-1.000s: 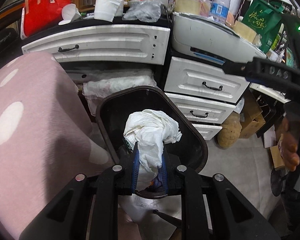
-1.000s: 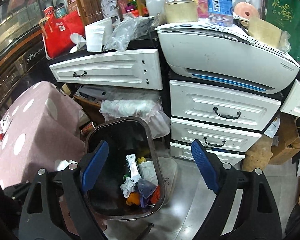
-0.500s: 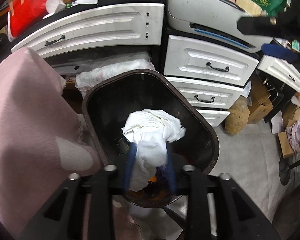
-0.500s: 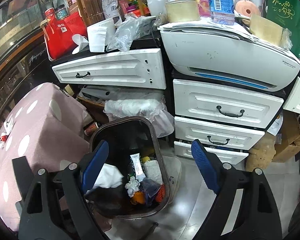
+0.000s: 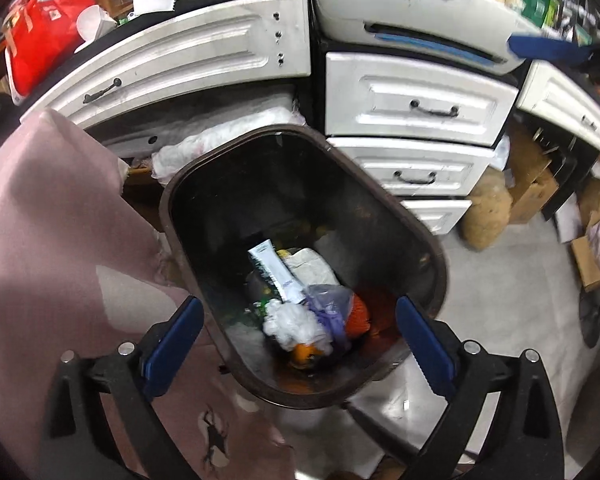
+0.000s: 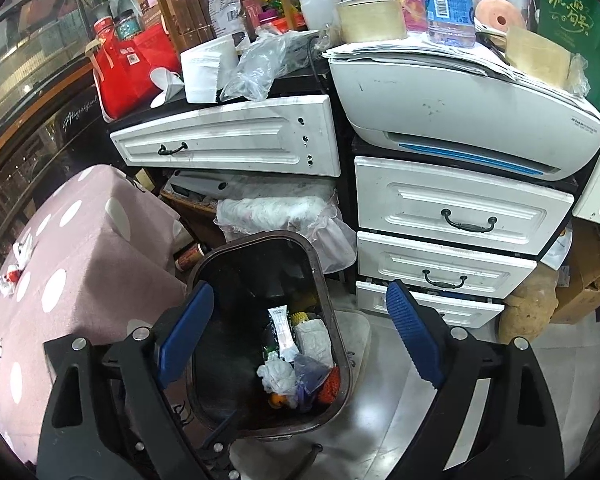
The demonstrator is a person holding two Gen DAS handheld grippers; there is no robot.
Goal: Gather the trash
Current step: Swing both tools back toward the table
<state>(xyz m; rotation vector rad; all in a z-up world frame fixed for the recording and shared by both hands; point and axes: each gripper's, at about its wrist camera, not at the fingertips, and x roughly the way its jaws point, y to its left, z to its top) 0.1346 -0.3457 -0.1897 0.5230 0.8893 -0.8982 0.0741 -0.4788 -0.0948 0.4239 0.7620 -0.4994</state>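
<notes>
The dark brown trash bin [image 5: 288, 130] stands on the floor below both grippers. My left gripper [image 5: 298, 304] hangs over its near rim, its jaws opening wide with nothing between the blue pads. Inside lie a white crumpled wad [image 5: 296, 322], a white tube [image 5: 274, 270], a purple plastic bag [image 5: 328, 304] and an orange piece [image 5: 358, 314]. My right gripper [image 6: 300, 286] is higher above the bin [image 6: 268, 234], its jaws opening a little and holding nothing. Its blue pad [image 5: 548, 48] shows at the left wrist view's top right.
A pink polka-dot cloth [image 6: 80, 248] covers a surface left of the bin, with small scraps [image 6: 16, 264] on it. White drawers [image 6: 460, 208] and a printer [image 6: 460, 112] stand behind. Cardboard boxes [image 5: 532, 188] are at the right, with bare grey floor [image 5: 520, 300] nearer.
The left jaws held a white tissue wad over the bin and have spread wide. The wad is gone from between them. The left gripper sank closer to the bin. The right gripper stayed put.
</notes>
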